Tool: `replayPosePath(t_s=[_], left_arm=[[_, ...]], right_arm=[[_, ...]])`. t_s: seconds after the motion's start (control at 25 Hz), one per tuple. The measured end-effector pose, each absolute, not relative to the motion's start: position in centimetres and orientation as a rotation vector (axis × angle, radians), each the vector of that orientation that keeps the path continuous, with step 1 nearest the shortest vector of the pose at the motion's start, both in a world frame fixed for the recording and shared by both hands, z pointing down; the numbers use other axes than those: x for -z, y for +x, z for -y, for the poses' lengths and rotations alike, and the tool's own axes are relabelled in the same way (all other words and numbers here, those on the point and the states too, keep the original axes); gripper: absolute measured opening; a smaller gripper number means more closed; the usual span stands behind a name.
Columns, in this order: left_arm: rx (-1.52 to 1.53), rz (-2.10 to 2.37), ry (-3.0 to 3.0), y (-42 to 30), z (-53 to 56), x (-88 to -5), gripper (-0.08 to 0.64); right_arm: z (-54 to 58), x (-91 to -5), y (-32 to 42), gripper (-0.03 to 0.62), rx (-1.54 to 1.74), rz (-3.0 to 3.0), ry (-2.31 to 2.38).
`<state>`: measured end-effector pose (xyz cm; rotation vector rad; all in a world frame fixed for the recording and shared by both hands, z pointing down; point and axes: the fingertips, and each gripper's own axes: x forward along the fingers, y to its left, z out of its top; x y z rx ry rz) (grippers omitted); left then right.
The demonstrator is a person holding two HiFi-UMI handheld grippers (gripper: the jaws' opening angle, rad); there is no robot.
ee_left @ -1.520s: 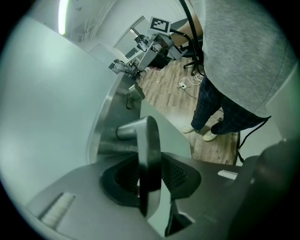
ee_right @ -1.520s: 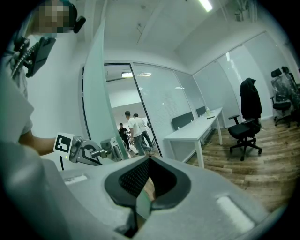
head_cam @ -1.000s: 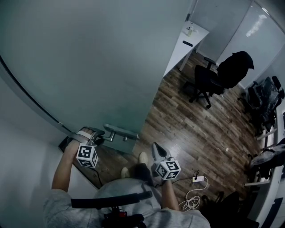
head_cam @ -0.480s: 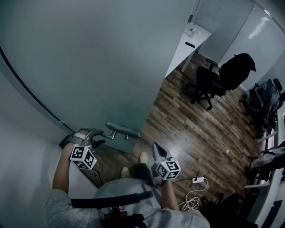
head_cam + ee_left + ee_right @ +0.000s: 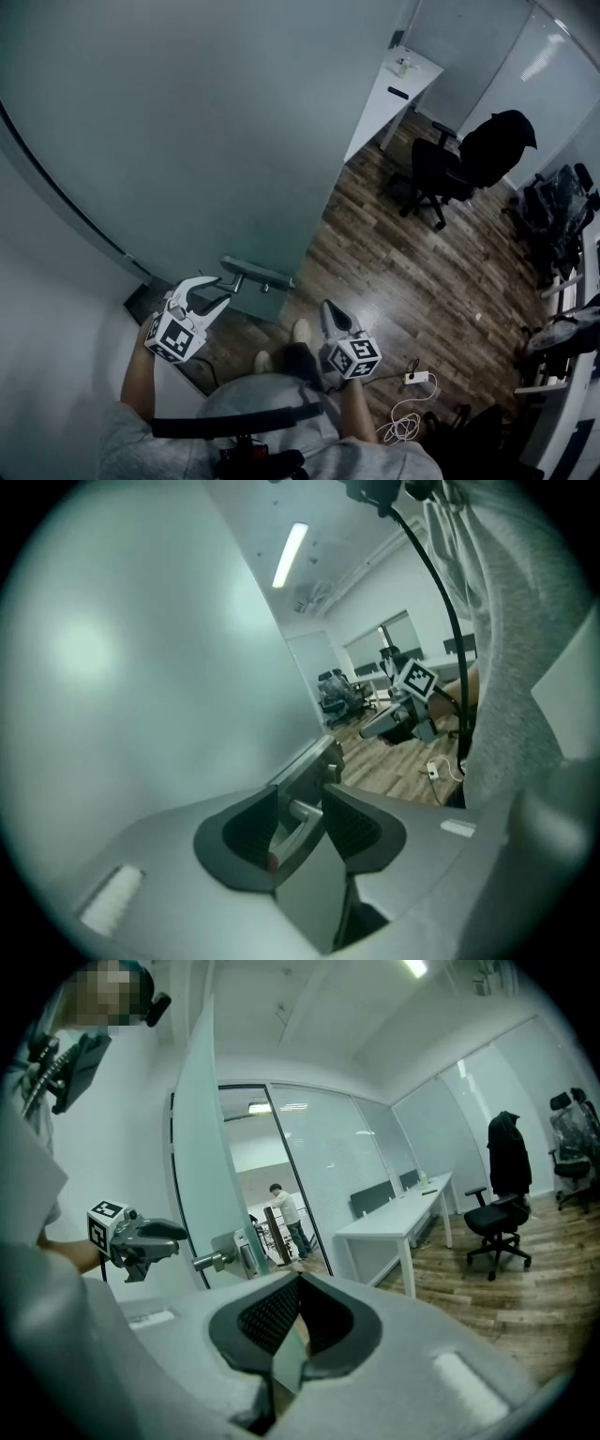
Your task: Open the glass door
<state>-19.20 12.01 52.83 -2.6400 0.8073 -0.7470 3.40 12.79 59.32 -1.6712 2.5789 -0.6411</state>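
Observation:
The frosted glass door [image 5: 187, 141] fills the upper left of the head view, its metal lever handle [image 5: 255, 274] low on its edge. My left gripper [image 5: 221, 291] is open just left of the lever's end. Its jaws have just been closing a little, and no pad presses on anything. In the left gripper view the handle [image 5: 298, 819] shows through the gap between the jaws of the left gripper [image 5: 300, 794]. My right gripper [image 5: 327, 306] hangs shut over the floor, apart from the door. The right gripper view shows the right gripper [image 5: 298, 1277] empty, the door's edge [image 5: 208, 1166] and the handle [image 5: 223, 1260].
A white desk [image 5: 386, 89] runs along the glass wall behind the door. A black office chair [image 5: 459, 164] with a jacket stands on the wood floor. A power strip and cable [image 5: 412, 380] lie by my feet. A person [image 5: 281, 1213] stands beyond the doorway.
The left gripper has lifted and rolled, so both jaws now show spread beside the lever; its marker cube shifted left and down. The right gripper and the door stayed put.

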Motion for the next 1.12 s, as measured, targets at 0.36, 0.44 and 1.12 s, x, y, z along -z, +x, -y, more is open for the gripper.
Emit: replayPosePath(t_s=[0.36,0.44,1.12], left_arm=[[0.369,-1.067,-2.777,-19.1,-12.6,-50.6,0.099],[0.32,-1.101,-2.779,-19.1,-12.7,-49.6,0.082],[0.176,-1.245,-2.828,-19.0,-14.0,-49.1,0.012]], right_arm=[[-12.9,-59.0,3.1,0.002,0.629,-2.588,-1.66],[-13.0,-58.6,2.9,0.002,0.624,-2.593,-1.653],[-14.7,-55.4,2.3,0.002,0.543,-2.588,-1.619]])
